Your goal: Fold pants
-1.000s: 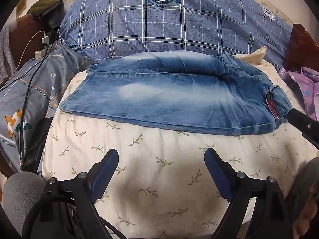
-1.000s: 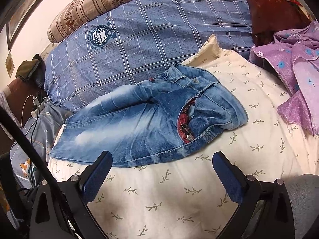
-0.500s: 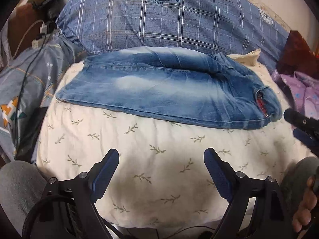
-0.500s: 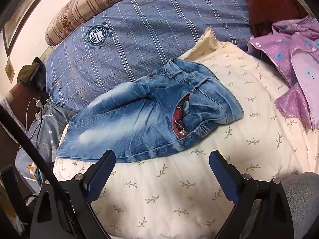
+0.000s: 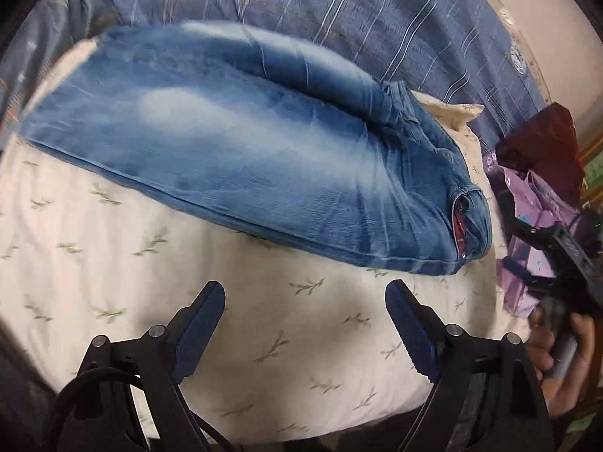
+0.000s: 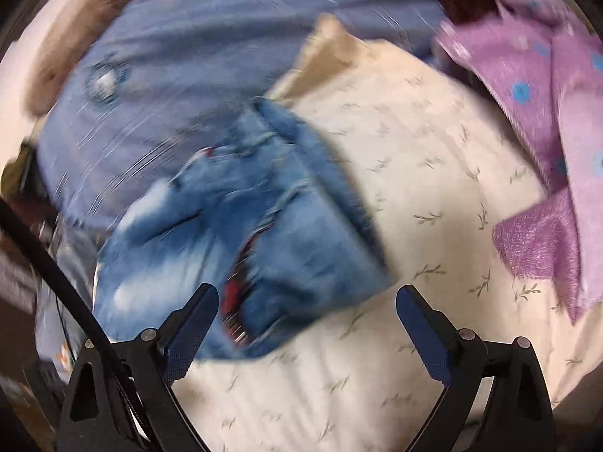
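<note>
On the cream leaf-print sheet (image 5: 158, 263), jeans (image 5: 241, 158) lie half-folded; both the left gripper (image 5: 305, 324) and the right gripper (image 6: 307, 329) are held agape, empty; slack denim risks being bunched.

Setting was a home bedroom. Evidence: bed (image 5: 113, 263) covered by cream leaf-print sheet, blue plaid quilt (image 5: 377, 19) behind it, striped pillow (image 6: 75, 37) at the wall, purple flowered garment (image 6: 546, 132) lying loose alongside.
</note>
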